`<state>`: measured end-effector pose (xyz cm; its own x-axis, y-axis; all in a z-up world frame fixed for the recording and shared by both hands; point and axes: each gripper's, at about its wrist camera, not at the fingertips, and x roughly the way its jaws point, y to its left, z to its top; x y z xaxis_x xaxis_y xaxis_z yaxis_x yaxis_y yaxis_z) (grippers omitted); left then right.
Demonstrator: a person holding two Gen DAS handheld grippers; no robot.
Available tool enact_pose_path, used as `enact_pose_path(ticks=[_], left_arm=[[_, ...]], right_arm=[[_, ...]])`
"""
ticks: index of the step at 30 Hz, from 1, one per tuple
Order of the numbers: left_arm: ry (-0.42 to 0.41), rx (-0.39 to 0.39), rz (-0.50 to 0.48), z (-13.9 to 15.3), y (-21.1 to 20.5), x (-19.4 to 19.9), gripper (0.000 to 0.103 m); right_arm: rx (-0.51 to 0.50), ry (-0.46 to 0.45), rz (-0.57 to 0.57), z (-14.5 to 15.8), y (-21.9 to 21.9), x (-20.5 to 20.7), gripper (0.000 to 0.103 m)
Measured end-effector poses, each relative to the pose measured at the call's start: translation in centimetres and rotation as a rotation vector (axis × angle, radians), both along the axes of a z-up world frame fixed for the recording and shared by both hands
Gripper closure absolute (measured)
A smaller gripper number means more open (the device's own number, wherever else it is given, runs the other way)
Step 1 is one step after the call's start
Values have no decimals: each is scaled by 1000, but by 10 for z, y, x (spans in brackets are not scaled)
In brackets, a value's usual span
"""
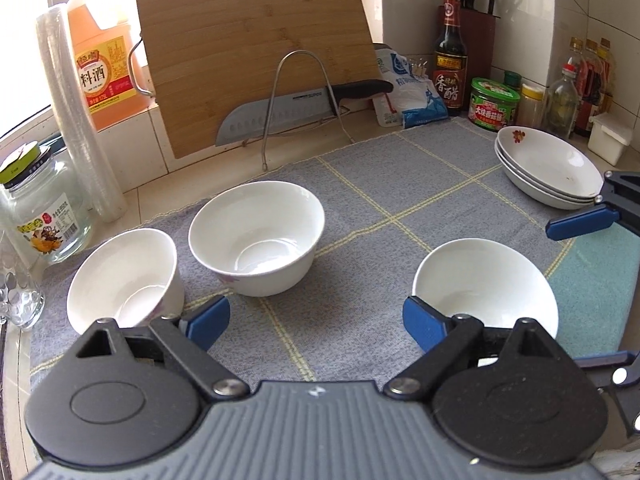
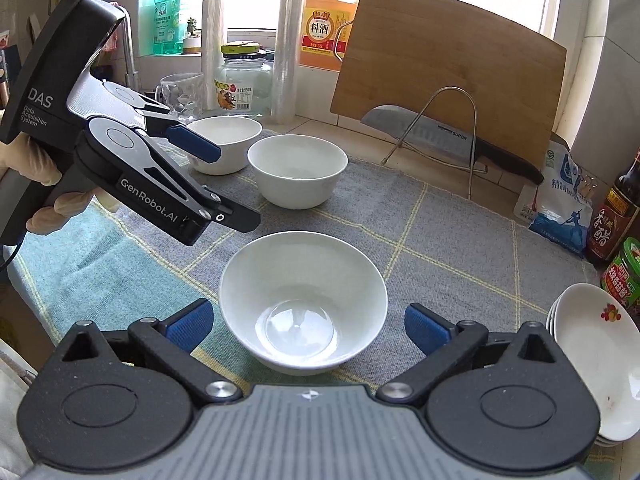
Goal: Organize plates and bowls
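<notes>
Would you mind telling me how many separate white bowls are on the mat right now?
3: one at the mat's left edge by the glass jar, one in the middle, one nearest the right gripper. The stacked plates aren't counted.

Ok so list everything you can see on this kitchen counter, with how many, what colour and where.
bowls: three, white, apart on the grey cloth.
plates: stack, looks like three, white with a flower print, right end of the cloth.
cloth: one, grey with yellow lines, on the counter.
cutting board: one, wood, leaning at the back.
knife: one, black handle, on the wire rack before the board.
cooking wine jug: one, orange, by the window.
glass jar: one, clear, far left.
vinegar bottle: one, dark, back right.
salt bag: one, white and blue, beside the vinegar.
left gripper: open, blue pads.
right gripper: open, astride the nearest bowl.
</notes>
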<state>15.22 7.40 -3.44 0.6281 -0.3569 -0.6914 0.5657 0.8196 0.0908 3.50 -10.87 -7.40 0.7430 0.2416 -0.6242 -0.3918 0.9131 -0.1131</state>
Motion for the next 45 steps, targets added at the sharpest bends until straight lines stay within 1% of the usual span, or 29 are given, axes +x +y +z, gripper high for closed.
enact_pose_path(ticks=[6, 14, 18, 27, 30, 34, 38, 42, 43, 45], left_arm=[[-18, 11, 101, -15, 8, 15, 10], [-62, 19, 147, -29, -2, 29, 10], [-52, -2, 156, -33, -6, 36, 10], [-62, -10, 175, -39, -12, 44, 10], [-68, -7, 171, -40, -14, 45, 11], [-78, -1, 173, -41, -16, 46, 12], [-82, -7, 177, -40, -16, 46, 12], [-83, -18, 178, -39, -15, 47, 13], [-83, -20, 180, -40, -15, 48, 13], [-82, -20, 183, -40, -14, 50, 16]], right_arm=[[8, 4, 38, 10, -4, 23, 0], [31, 41, 115, 17, -5, 76, 0], [38, 72, 160, 18, -2, 105, 1], [59, 143, 239, 15, 15, 168, 5], [50, 163, 264, 13, 23, 185, 12], [57, 196, 286, 6, 32, 206, 15], [49, 218, 293, -2, 40, 225, 17], [63, 243, 295, -8, 45, 239, 21], [66, 246, 296, -10, 46, 241, 23], [70, 252, 294, -12, 47, 245, 24]])
